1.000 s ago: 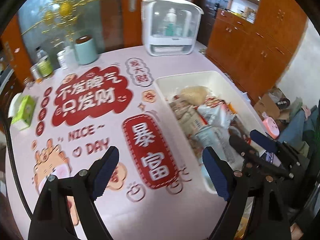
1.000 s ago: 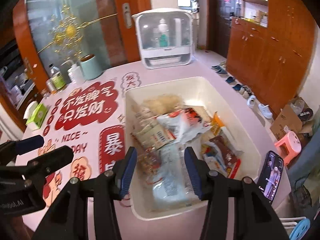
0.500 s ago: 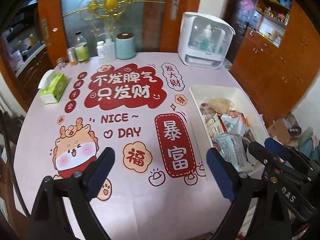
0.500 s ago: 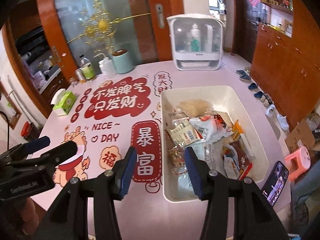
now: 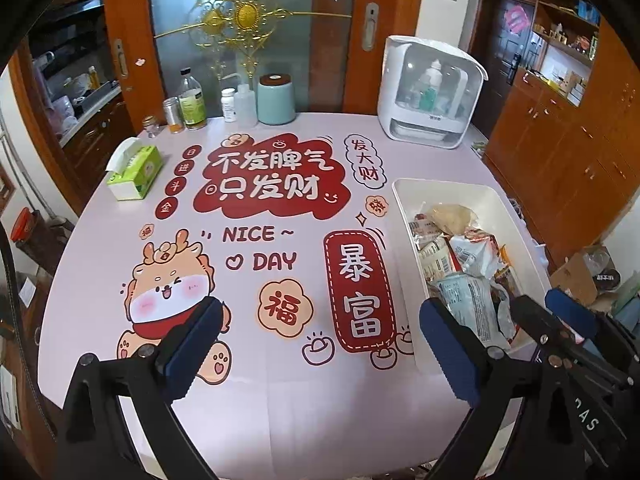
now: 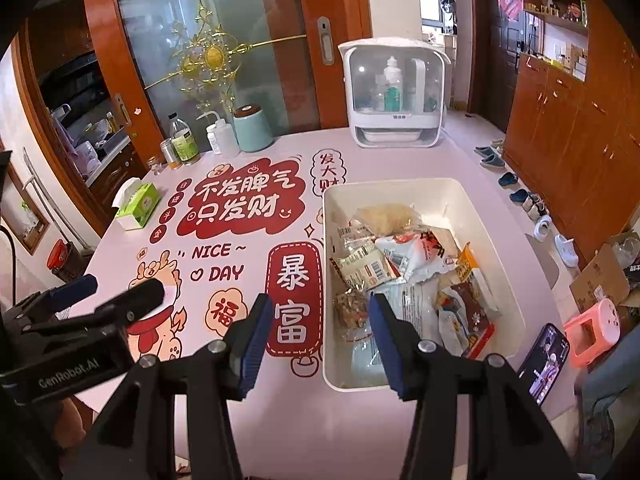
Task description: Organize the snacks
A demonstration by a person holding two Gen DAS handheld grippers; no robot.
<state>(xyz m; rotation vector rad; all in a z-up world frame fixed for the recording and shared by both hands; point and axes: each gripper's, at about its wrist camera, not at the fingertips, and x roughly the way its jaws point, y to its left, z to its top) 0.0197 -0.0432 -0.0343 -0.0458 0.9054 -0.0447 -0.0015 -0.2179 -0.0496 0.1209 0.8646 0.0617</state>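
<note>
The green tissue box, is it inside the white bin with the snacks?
No, the green tissue box sits on the table, far from the white bin.

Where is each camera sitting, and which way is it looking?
Left wrist: rides the left gripper, looking down over the pink table; its jaws, opening and empty, frame the cartoon print, with the right gripper showing alongside.
Right wrist: rides the right gripper, looking down at the white snack bin; left gripper shows.
Shared: table, bin, tissue box.

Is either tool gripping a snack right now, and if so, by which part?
Nothing is held. The left tool, its jaws opening, and the right tool are both empty above the table; the snacks lie in the bin.
</note>
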